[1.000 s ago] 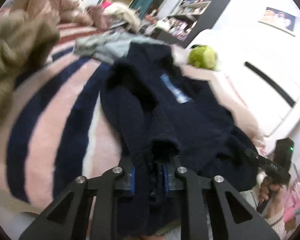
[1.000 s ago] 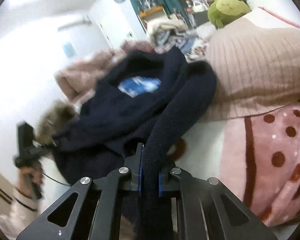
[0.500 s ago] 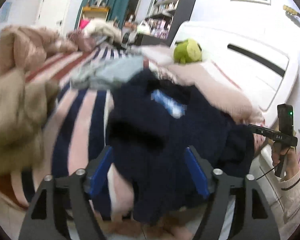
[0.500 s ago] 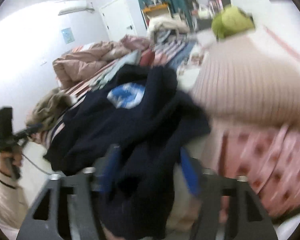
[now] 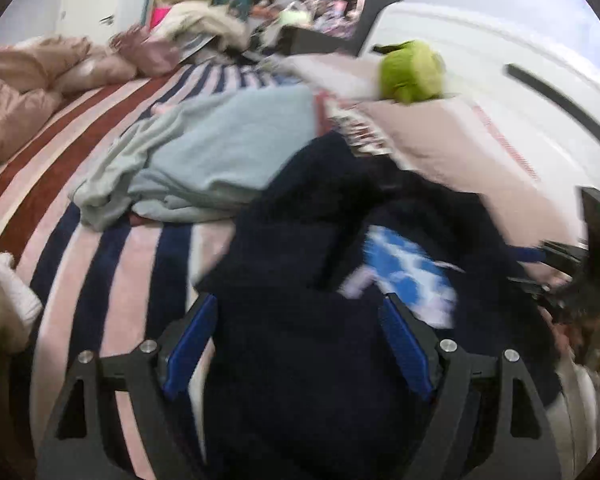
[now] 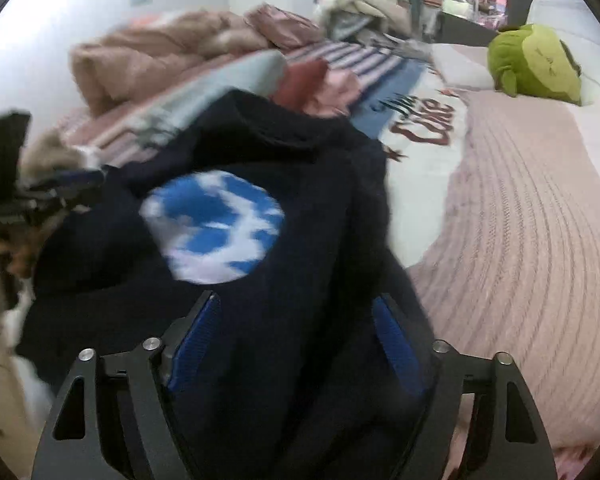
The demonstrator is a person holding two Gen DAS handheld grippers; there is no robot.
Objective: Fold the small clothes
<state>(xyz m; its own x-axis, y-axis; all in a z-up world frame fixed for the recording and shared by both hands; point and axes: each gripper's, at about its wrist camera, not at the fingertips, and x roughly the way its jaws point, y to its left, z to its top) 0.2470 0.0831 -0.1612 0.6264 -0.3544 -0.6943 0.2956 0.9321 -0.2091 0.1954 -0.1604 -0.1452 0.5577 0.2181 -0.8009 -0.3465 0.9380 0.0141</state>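
Both grippers, clamped on folds of the navy sweater [image 6: 260, 340] a second ago, have just let go: the left gripper [image 5: 296, 344] now stands with its blue pads [image 5: 188, 344] wide apart, the right gripper [image 6: 296, 344] with its pads [image 6: 192, 340] at a middling spread. The left jaws have just been opening and now stand steady; the right jaws opened and have since been closing a little. Dark cloth lies between each pair of pads, but I see neither pair pressing on it, so I read both as released. In the left view the sweater lies in a loose heap on the striped bedspread [image 5: 112, 280], its blue-and-white patch [image 5: 408, 280] facing up and to the right, just beside a pale grey-blue garment [image 5: 220, 152] farther off; in the right view the same patch [image 6: 216, 228] faces up near the middle of the heap, with the ribbed pink blanket [image 6: 520, 240] to the right and a green plush toy [image 6: 536, 60] well beyond. Each view also shows the other gripper at the heap's far edge, blurred. I judge that the sweater has been dropped onto the bed rather than laid flat: sleeves and hem cannot be told apart in the bunched cloth, so the fold proper is not yet begun. My next move, as I see it, calls for finding two edges and spreading the garment before any crease is made. Both views are motion-blurred, which limits finer detail.
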